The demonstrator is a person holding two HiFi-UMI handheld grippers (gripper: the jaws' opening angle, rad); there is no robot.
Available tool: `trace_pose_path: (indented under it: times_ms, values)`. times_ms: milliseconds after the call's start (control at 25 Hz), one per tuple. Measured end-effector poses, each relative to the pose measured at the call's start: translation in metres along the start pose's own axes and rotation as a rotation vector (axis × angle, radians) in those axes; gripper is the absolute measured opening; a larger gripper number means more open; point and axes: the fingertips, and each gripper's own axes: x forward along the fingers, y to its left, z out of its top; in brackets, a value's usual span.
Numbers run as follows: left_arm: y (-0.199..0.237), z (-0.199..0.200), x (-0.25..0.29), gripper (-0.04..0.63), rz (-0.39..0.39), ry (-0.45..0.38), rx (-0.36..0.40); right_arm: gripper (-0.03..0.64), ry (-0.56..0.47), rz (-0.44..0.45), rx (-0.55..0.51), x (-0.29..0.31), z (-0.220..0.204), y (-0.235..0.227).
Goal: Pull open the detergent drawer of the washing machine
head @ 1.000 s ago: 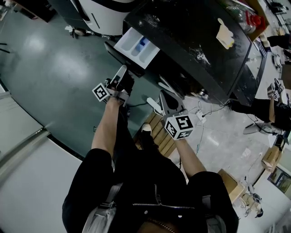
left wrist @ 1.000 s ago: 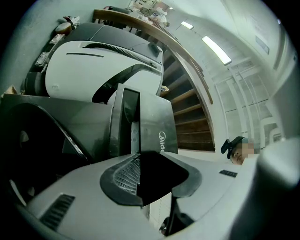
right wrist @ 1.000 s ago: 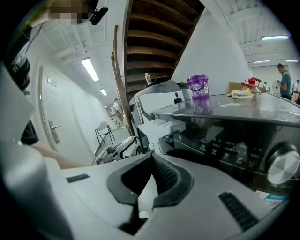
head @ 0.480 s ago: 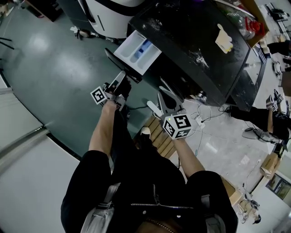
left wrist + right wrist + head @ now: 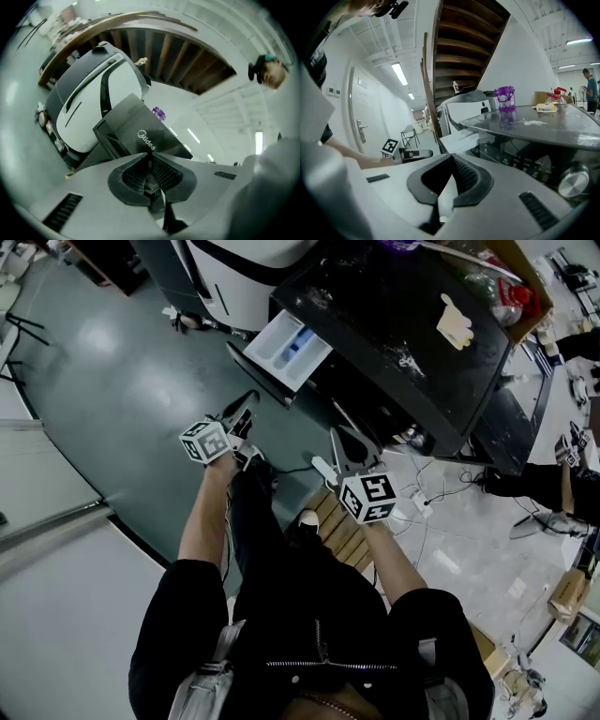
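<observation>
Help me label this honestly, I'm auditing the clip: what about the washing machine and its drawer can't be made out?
Contents of the detergent drawer: too small in head view; right gripper view shows it only edge-on.
Front panel of the washing machine: hidden under its own top in head view; dark and unreadable in right gripper view.
The pale item on the top: too small to identify.

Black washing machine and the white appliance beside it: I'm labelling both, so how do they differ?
The black washing machine is dark and square-edged; the white appliance with black bands is rounded. The black washing machine has its white detergent drawer pulled out; the white appliance shows no open drawer. Both stand side by side.
</observation>
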Motion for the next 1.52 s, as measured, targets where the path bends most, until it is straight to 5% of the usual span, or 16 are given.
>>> trace_pose_path:
  times_ms: [360, 640, 1040, 1520]
  values:
    - [-0.06, 0.01, -0.034, 0.023, 0.273, 0.11, 0.508, 0.005, -0.071, 0.004, -0.061, -0.025, 0.034, 0.004]
    - [-0.137, 0.026, -0.051, 0.023, 0.305, 0.074, 0.698, 0.005, -0.15, 0.009, -0.108, -0.053, 0.07, 0.006]
    - [-0.228, 0.058, -0.064, 0.023, 0.272, -0.055, 0.761, 0.003, -0.258, 0.015, -0.176, -0.1, 0.125, 0.016]
    - [-0.253, 0.047, -0.095, 0.023, 0.315, -0.085, 0.776, 0.002, -0.292, 0.006, -0.226, -0.136, 0.125, 0.021]
